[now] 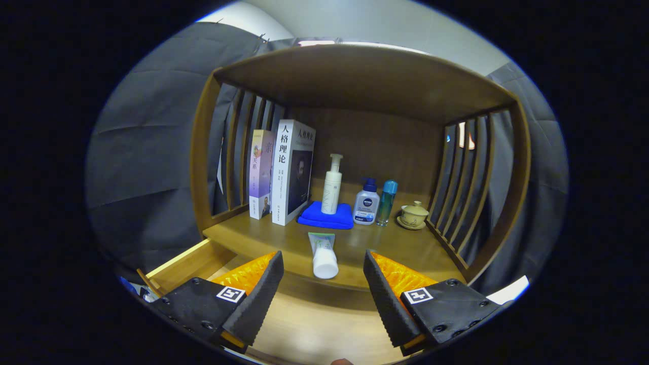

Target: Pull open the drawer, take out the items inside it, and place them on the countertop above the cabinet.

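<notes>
A white tube with a green end [323,256] lies on the wooden countertop [253,238], its cap pointing toward me, close to the front edge. My gripper [323,263] is open, and the tube lies just ahead of the gap between the fingers; neither finger touches it. Below the fingers the pulled-out drawer [314,329] shows its pale wooden floor, and its left side wall [177,266] juts out under the countertop. Nothing is held.
At the back of the countertop stand two books [284,172], a white pump bottle [332,185] on a folded blue cloth [326,216], a small white bottle [366,203], a teal bottle [388,202] and a lidded teacup [413,215]. Slatted side walls and a wooden shelf top enclose the space.
</notes>
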The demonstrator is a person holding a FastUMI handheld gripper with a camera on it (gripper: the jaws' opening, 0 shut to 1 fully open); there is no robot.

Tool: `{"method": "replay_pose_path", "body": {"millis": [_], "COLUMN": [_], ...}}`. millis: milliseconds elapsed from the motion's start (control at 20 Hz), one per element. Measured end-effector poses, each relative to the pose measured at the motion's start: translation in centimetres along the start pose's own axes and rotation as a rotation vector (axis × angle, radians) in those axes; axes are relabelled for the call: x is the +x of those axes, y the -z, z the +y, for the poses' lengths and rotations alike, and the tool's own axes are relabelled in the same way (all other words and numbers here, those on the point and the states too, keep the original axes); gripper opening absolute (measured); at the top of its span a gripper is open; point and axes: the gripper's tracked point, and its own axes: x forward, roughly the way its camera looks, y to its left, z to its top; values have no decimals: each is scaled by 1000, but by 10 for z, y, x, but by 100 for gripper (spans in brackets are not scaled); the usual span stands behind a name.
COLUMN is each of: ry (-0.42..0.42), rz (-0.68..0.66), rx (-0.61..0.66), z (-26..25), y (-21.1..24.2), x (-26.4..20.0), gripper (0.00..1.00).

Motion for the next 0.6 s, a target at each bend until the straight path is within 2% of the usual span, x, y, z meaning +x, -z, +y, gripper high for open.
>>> {"method": "replay_pose_path", "body": {"millis": [350, 600], "ry": [5, 50], "rz": [-101, -196], "rx": [73, 88], "z": [23, 28], "y": [35, 54], "x": [-75, -120], "gripper": [98, 97]}}
